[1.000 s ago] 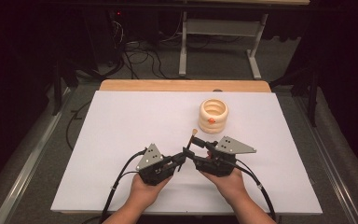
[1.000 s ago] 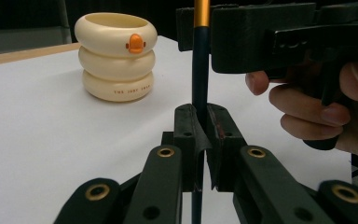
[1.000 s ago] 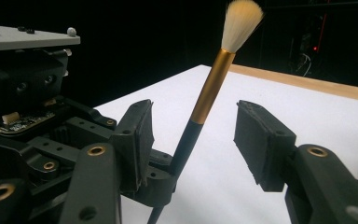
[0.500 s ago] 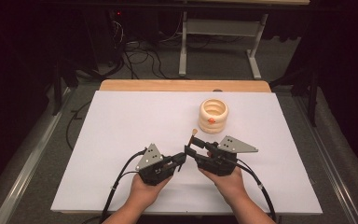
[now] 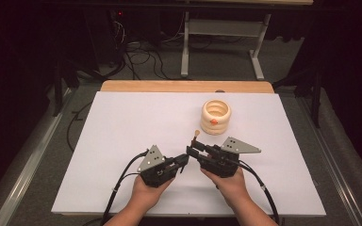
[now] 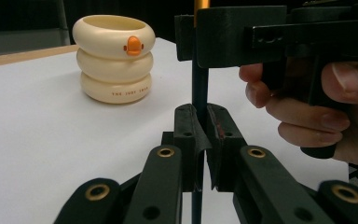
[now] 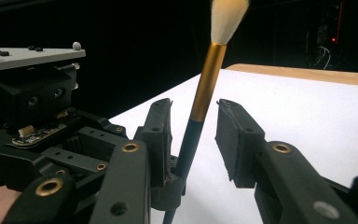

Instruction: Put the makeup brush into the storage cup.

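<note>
brush: my left gripper [image 6: 199, 122] is clamped on the black-and-gold brush [image 7: 204, 95], bristle tip cut off
right gripper [image 7: 195, 128]: closing in, jaws not touching the brush yet
cup: cream ringed holder [image 5: 215, 116] sits beyond the brush

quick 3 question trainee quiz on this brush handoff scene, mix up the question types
1. True or false: the left gripper is shut on the dark-handled brush with the gold ferrule and pale bristles.
2. Multiple choice: the cream ribbed ring-stack holder with the orange duck bill stands A) between the right gripper's fingers B) alone on the white table, beyond both grippers C) on its side.
3. Fill in: the right gripper has just been closing, yet one of its fingers stands ____ from the brush handle.

Key: 1 true; 2 B; 3 apart
</note>
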Demonstrator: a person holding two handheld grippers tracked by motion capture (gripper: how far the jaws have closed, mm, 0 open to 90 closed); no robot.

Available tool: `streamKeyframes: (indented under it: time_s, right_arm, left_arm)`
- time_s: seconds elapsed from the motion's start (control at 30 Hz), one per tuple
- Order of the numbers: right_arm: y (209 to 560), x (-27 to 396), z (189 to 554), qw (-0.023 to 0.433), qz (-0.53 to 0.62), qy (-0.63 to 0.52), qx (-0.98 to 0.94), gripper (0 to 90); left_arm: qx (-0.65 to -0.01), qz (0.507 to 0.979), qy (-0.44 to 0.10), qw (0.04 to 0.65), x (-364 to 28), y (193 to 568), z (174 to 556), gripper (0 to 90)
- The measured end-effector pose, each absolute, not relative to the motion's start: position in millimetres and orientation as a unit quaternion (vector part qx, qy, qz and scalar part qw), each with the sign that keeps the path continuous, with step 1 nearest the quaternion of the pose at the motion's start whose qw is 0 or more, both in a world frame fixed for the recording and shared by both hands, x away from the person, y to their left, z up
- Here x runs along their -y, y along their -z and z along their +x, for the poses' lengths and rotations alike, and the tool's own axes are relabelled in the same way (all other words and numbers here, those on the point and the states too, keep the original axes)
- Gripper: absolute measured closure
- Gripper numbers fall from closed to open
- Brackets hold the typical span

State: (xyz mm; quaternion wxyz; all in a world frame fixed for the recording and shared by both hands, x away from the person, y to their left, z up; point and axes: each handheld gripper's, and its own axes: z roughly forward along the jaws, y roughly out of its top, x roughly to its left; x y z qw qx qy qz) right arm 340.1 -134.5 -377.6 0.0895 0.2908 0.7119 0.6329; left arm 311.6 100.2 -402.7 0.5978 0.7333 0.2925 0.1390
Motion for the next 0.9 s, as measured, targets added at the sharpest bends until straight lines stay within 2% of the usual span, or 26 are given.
streamKeyframes:
  time_s: [0.33, 0.9]
  right_arm:
    - [377.7, 134.1, 339.7, 0.089, 0.287, -0.634, -0.712, 72.6]
    - [379.5, 132.8, 339.9, 0.078, 0.288, -0.636, -0.712, 84.7]
  left_arm:
    - [-0.292, 0.733, -0.140, 0.598, -100.5, 402.4, 311.4, 83.6]
    - [-0.291, 0.737, -0.141, 0.594, -99.4, 403.3, 311.7, 83.5]
